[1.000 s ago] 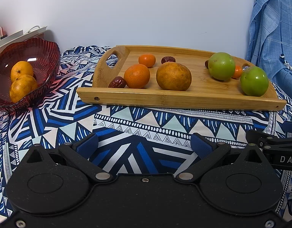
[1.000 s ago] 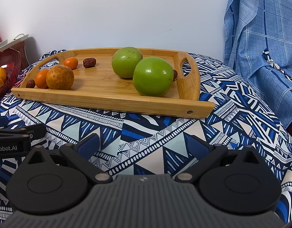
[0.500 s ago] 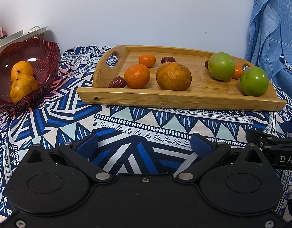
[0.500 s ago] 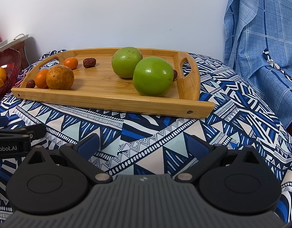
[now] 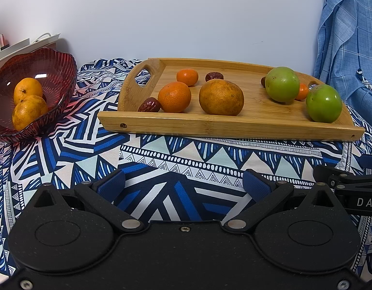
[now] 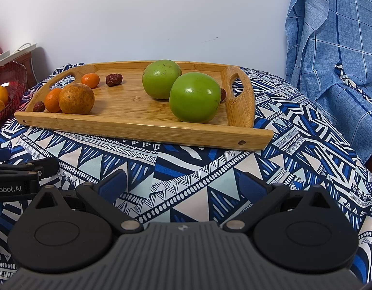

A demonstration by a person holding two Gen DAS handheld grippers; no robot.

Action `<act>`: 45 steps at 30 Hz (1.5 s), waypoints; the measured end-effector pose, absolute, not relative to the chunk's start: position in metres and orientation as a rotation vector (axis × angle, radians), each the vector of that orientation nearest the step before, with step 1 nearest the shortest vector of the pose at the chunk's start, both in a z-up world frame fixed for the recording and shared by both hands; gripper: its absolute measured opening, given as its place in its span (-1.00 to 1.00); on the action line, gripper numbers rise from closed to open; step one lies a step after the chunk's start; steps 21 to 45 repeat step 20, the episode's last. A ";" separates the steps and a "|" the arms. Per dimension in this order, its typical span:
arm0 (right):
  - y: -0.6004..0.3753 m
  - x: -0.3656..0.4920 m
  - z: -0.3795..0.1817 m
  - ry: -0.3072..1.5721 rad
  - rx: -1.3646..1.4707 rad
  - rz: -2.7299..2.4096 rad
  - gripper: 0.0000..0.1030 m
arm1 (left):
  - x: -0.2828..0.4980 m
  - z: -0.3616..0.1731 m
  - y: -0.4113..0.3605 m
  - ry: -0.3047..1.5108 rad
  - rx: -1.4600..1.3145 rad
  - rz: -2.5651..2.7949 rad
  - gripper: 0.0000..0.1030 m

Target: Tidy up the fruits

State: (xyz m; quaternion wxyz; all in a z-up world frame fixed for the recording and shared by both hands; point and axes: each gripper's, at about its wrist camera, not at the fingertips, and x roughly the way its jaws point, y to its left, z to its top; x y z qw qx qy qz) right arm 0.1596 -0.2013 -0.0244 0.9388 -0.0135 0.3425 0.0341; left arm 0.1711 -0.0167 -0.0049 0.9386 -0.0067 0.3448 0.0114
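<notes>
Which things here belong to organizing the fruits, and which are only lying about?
For the job:
wooden tray
green fruits
oranges
red dates
red glass bowl

Lying about:
patterned tablecloth
blue checked cloth
white box behind the bowl

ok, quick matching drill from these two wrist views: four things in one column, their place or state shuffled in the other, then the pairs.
Things:
1. large brownish orange
2. two yellow-orange citrus
3. nearer green fruit
4. left gripper

Place or state:
A. in the red glass bowl
B. jaws open, empty, over the patterned cloth
C. by the right handle of the wooden tray
D. on the tray, beside a smaller orange

Pairs: 1-D, 2-A, 3-C, 4-B
</notes>
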 end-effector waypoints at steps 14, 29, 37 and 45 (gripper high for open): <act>-0.201 0.160 -0.025 0.699 -0.028 0.069 1.00 | 0.171 -0.005 -0.017 0.703 -0.013 0.024 1.00; -0.201 0.160 -0.025 0.698 -0.026 0.069 1.00 | 0.171 -0.004 -0.017 0.703 -0.014 0.024 1.00; -0.201 0.160 -0.025 0.698 -0.026 0.069 1.00 | 0.171 -0.004 -0.017 0.703 -0.014 0.024 1.00; -0.201 0.160 -0.025 0.698 -0.026 0.069 1.00 | 0.171 -0.004 -0.017 0.703 -0.014 0.024 1.00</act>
